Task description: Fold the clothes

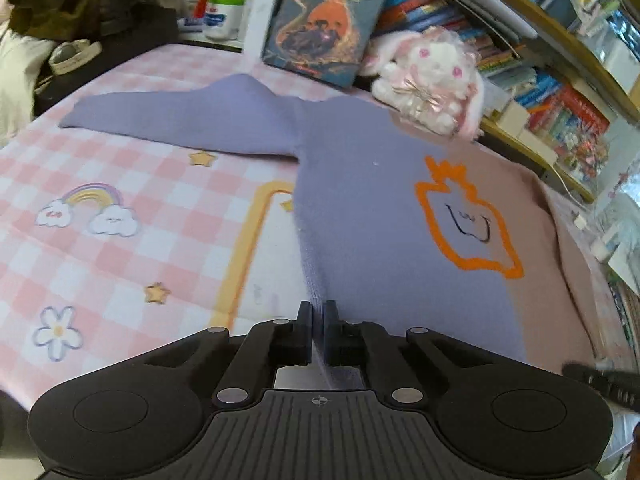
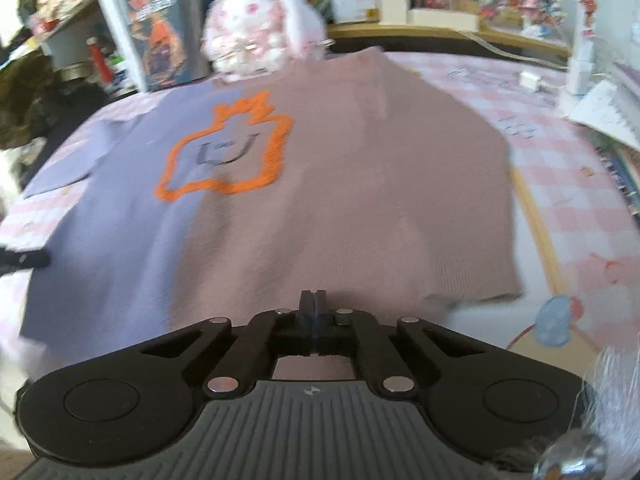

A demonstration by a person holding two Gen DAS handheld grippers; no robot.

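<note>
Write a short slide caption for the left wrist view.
Left gripper pinches the hem of a purple-and-pink knit sweater lying on a pink checked bedsheet.

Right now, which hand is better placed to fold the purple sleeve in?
Left, probably. The left fingers pinch the sweater's purple hem edge, on the spread purple sleeve's side; the right fingers sit at the pink half.

My sweater [image 1: 360, 208] lies flat on the bed [image 1: 120, 240], one sleeve [image 1: 180, 120] spread leftward. A plush rabbit [image 1: 432, 80] sits at its far edge, a book [image 1: 324, 20] standing left of it.
</note>
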